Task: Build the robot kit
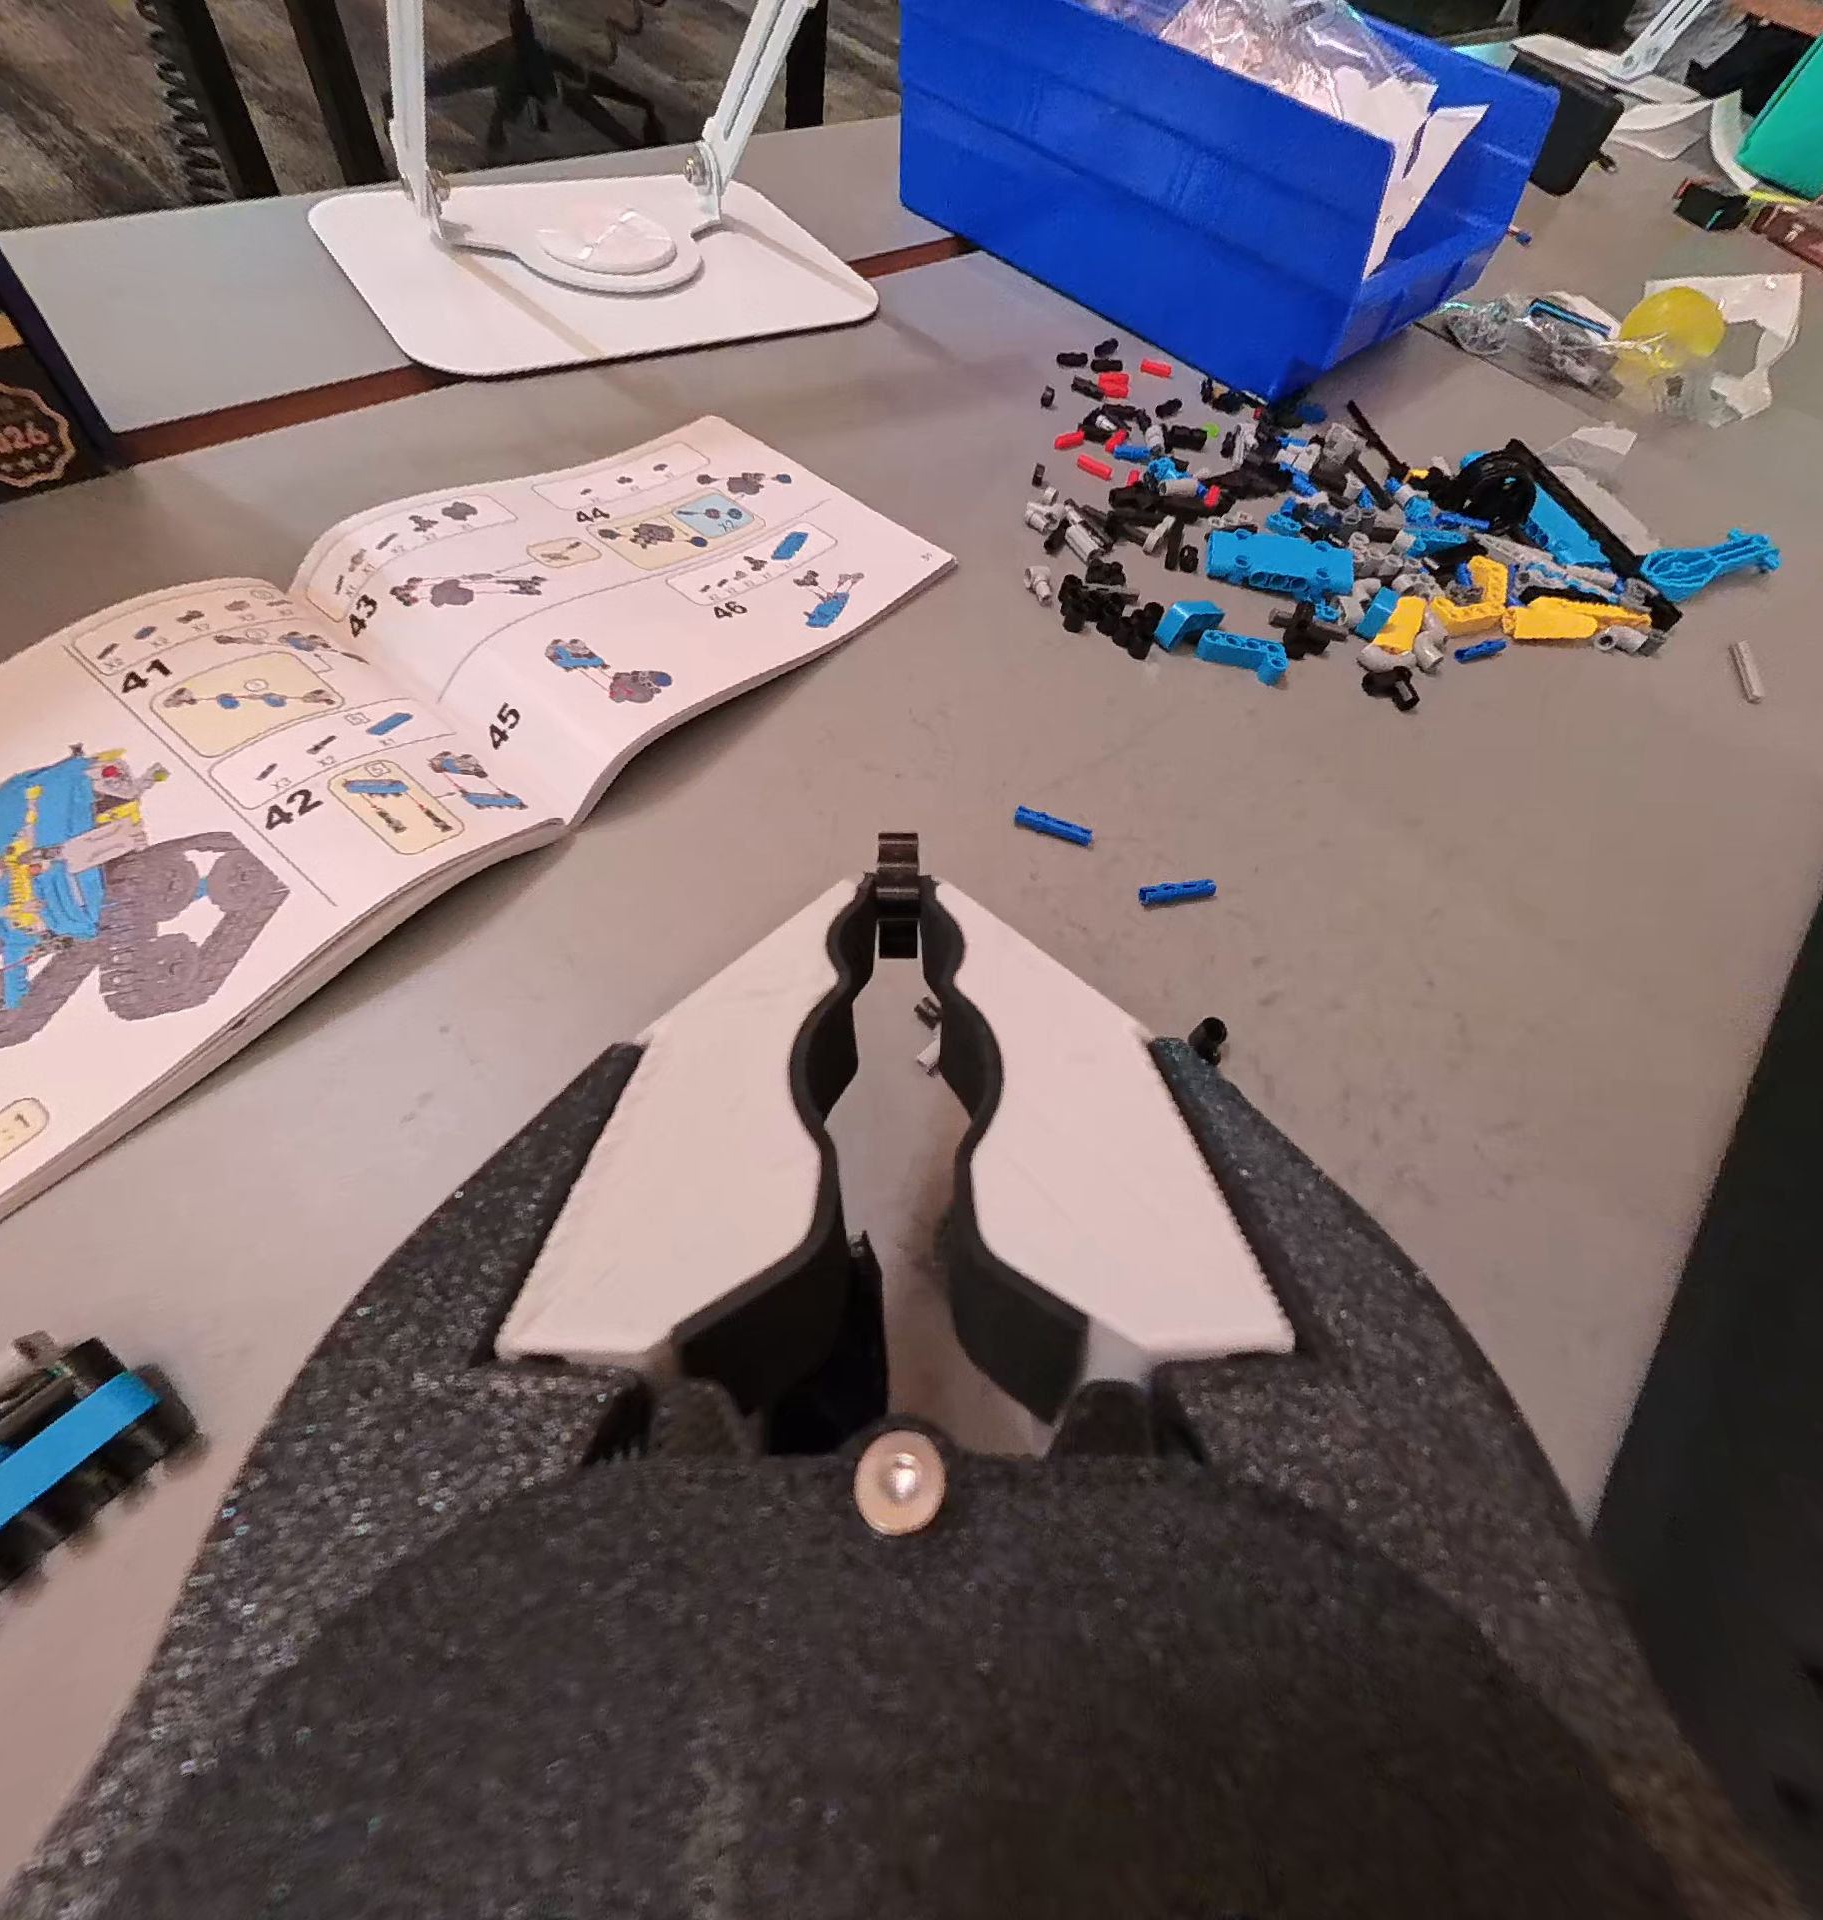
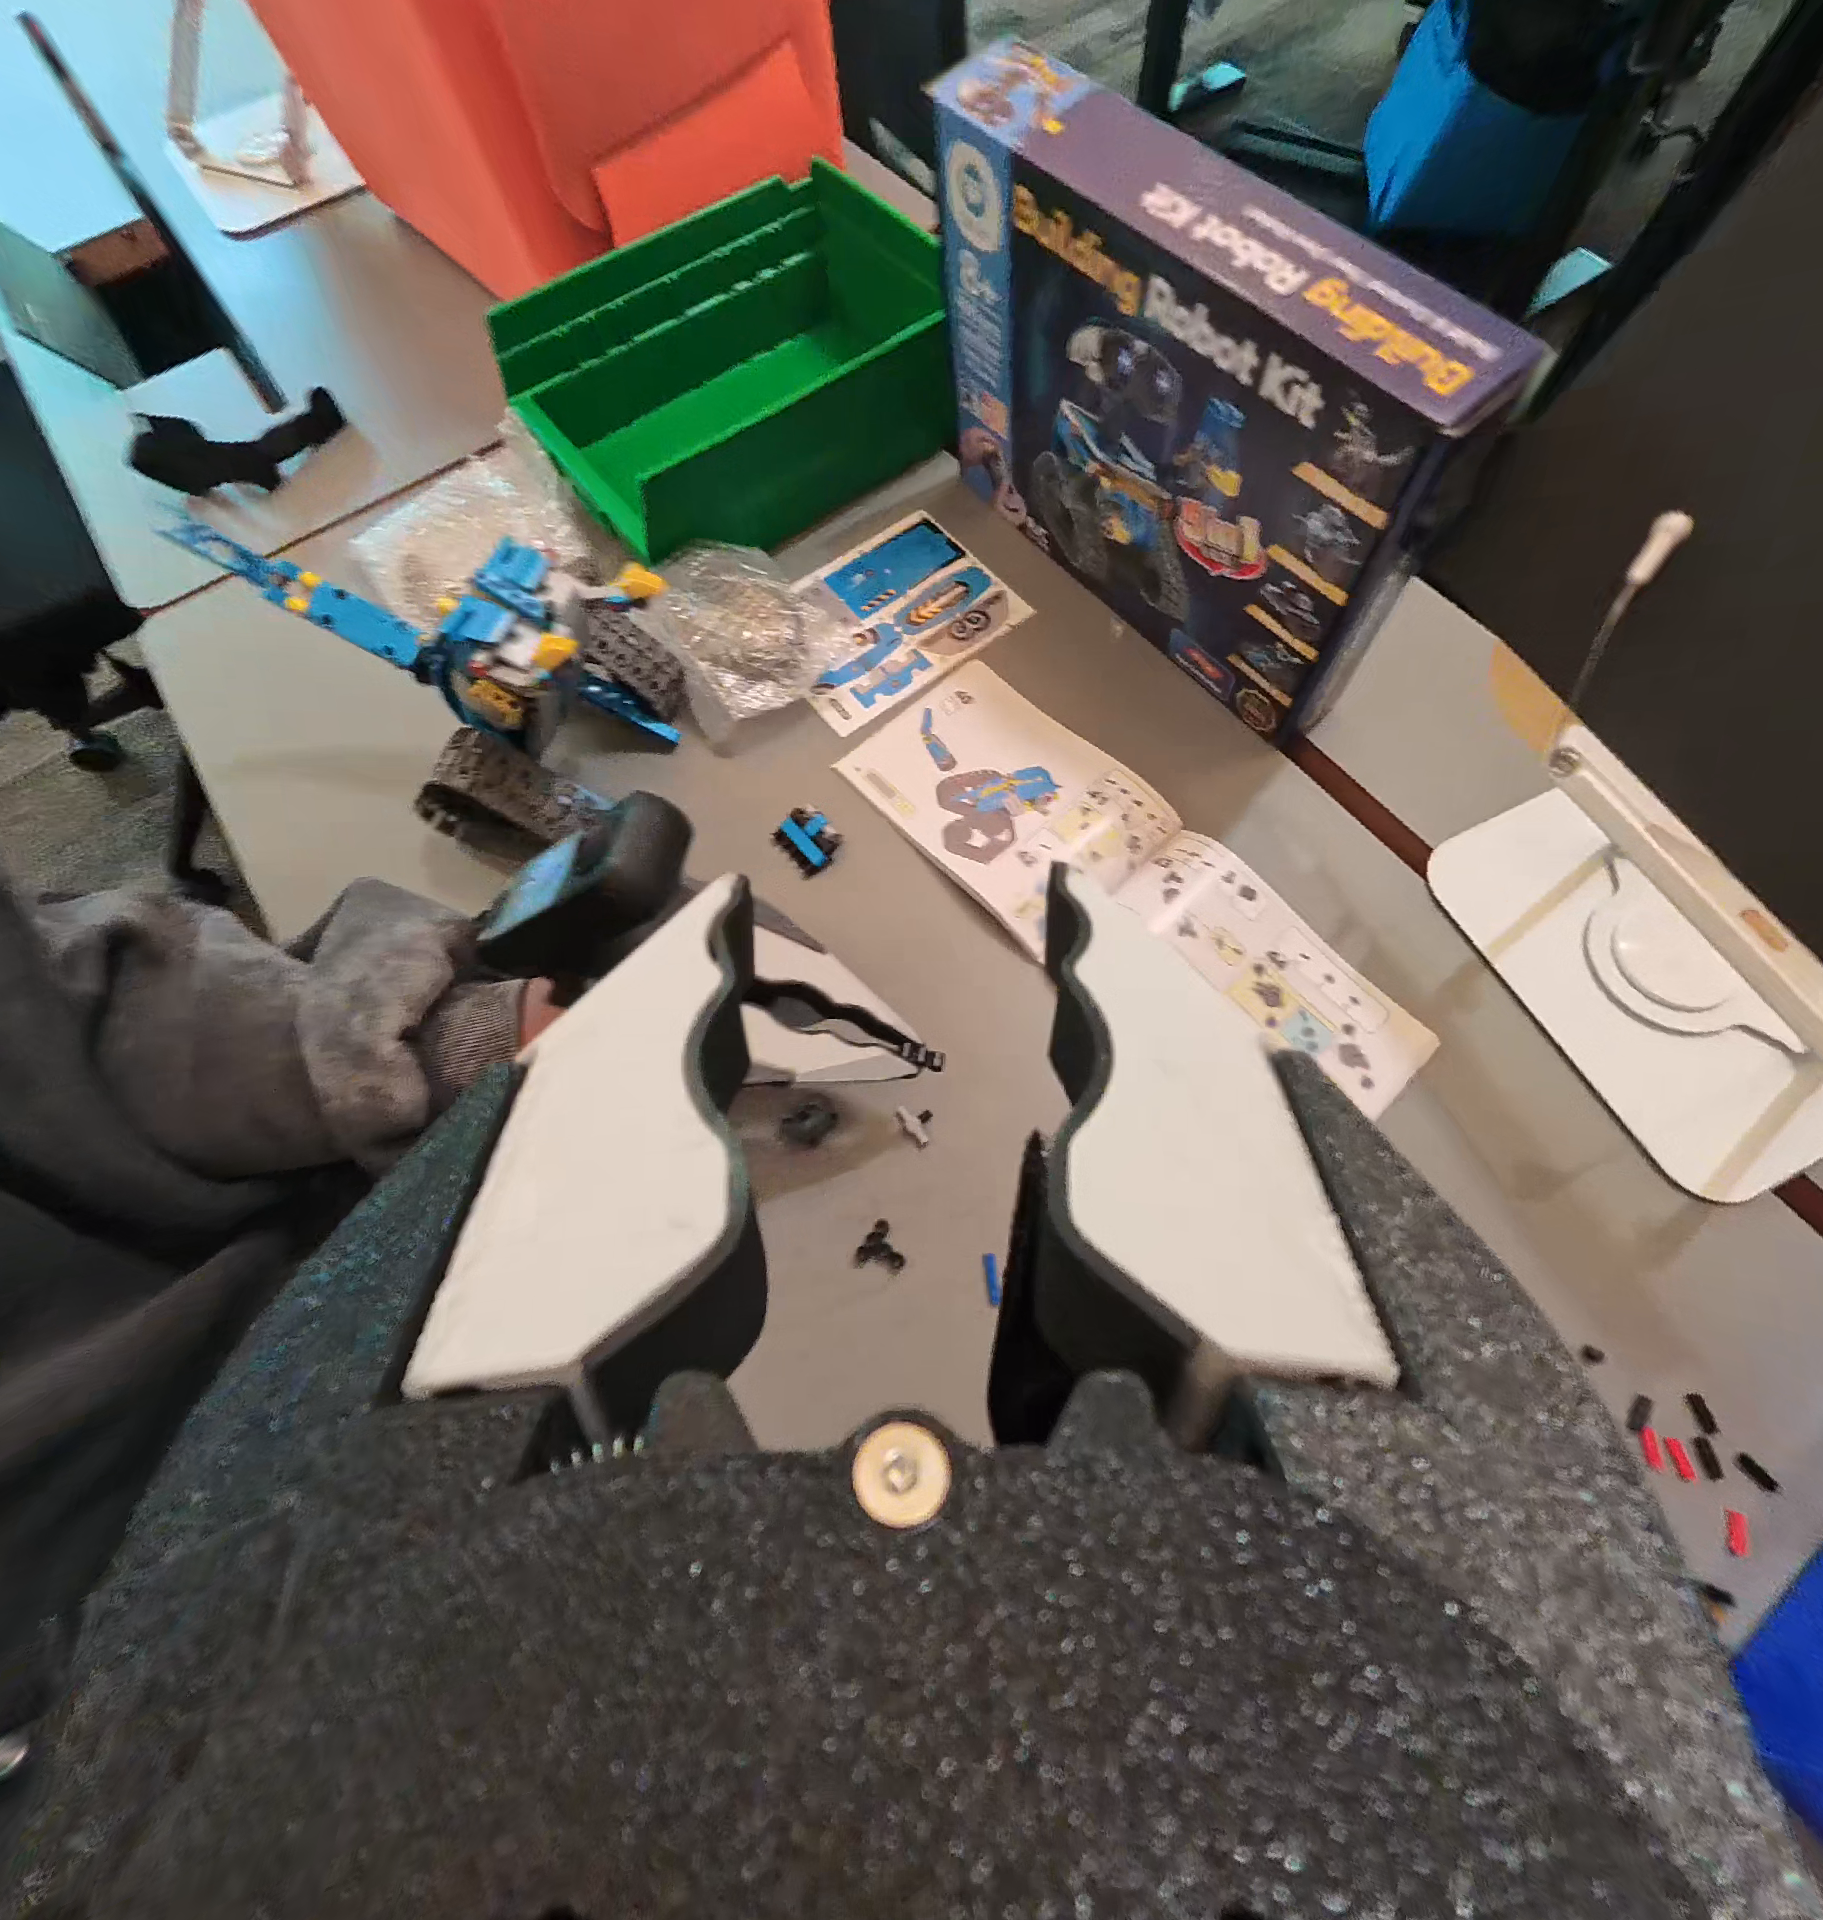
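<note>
My left gripper (image 1: 896,902) is shut on a small black toothed building piece (image 1: 896,883), held upright above the grey table (image 1: 1406,1039). Two blue pins (image 1: 1052,827) lie just to its right. The open instruction booklet (image 1: 419,686) lies to its left. My right gripper (image 2: 899,899) is open and empty above the table, over small loose black and grey pieces (image 2: 879,1246). The left gripper also shows in the right wrist view (image 2: 834,1039), low on the left, with the black piece at its tip (image 2: 926,1060).
A pile of blue, black, yellow and red parts (image 1: 1343,540) lies by a blue bin (image 1: 1198,177). A white lamp base (image 1: 595,270), green bin (image 2: 730,384), kit box (image 2: 1219,436), sticker sheet (image 2: 907,613), partly built blue tracked vehicle (image 2: 533,655) and small blue assembly (image 2: 808,837) stand around. Spacing between my two grippers at the tips: around 25 centimetres.
</note>
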`<state>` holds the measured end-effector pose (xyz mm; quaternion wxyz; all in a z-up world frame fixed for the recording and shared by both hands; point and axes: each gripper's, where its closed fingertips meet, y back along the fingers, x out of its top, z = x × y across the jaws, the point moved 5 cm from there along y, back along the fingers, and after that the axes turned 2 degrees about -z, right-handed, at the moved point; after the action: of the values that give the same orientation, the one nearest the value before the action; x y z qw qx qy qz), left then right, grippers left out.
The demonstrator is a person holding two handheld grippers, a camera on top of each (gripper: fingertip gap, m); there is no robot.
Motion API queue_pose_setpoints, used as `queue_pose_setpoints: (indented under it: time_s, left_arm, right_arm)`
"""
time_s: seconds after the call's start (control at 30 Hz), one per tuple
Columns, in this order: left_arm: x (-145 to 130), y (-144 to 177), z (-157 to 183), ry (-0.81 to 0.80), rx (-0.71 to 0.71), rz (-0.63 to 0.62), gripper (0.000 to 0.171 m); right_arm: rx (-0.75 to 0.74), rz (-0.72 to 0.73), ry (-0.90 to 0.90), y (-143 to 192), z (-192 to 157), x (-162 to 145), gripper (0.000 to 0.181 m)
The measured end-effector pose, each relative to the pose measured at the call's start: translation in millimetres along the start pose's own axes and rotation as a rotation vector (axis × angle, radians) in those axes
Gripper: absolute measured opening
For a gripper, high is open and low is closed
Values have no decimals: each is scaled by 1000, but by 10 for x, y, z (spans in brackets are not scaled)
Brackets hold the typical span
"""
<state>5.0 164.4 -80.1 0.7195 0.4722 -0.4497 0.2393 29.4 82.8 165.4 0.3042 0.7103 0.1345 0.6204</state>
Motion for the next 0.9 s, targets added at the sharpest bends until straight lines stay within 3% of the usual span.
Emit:
queue_pose_setpoints:
  time_s: [0.17,0.3,0.37,0.47,0.7,0.8,0.9]
  left_arm:
    - [5,56,4,-7,7,20,7]
    - [-2,37,-10,-1,9,8,8]
    - [4,46,-38,-4,30,11,8]
    - [-3,51,-66,-1,39,-1,8]
    - [-46,19,-32,-28,14,-31,7]
    - [-130,-29,-72,-34,35,-90,7]
    - [-189,-68,-102,-17,44,-134,7]
  right_arm:
    - [9,71,12,71,-167,-81,54]
    - [-143,78,47,63,-29,-194,55]
    - [-140,101,26,4,-29,-319,55]
    - [-76,91,-55,-249,-27,-745,59]
    - [-54,-22,-173,-1025,112,-2085,56]
    - [-42,-14,-181,-1202,147,-2293,54]
    - [1,26,-170,-1322,156,-2264,52]
